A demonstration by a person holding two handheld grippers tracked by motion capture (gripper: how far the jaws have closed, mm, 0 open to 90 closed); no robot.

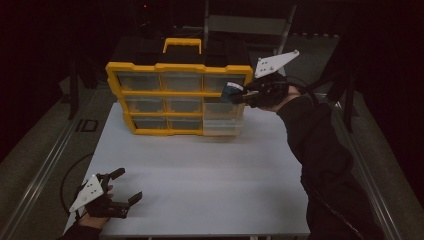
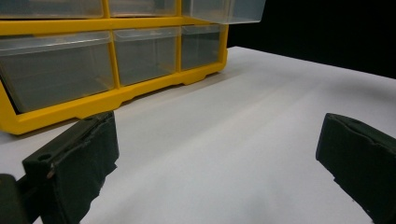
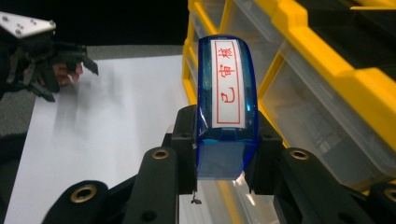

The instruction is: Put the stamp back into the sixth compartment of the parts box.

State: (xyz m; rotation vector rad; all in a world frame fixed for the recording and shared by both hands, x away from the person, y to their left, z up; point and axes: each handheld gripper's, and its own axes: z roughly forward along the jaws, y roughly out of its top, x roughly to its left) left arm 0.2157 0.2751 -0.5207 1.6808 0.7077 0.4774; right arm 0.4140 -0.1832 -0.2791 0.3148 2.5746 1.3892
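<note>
Blue translucent stamp (image 3: 226, 105) clamped between the jaws of the right gripper (image 3: 225, 154), long axis running straight out along the jaws, far end aimed at the yellow organizer (image 1: 177, 97). In the high view the same stamp (image 1: 232, 92) sits at the organizer's right edge, level with the upper drawer rows, gripper reaching in from the right. White label on its top face, red border, three red characters in a column; they look Chinese, and I cannot read them with confidence.

Organizer stands upright at the back of the white table (image 1: 200, 180), yellow frame, yellow handle (image 1: 182, 45) on top, clear drawers in a three-by-three grid. One clear drawer (image 1: 223, 120) at lower right is pulled forward, out past the frame. Drawers appear empty as far as the murky plastic lets me see; contents otherwise too dim to tell.

Left gripper (image 1: 125, 187) low at the table's near-left corner, held in a hand (image 1: 95, 210), jaws spread wide with nothing between them. Its own view shows bare tabletop between the two black jaws and the organizer's bottom drawer row (image 2: 112, 60) beyond.
</note>
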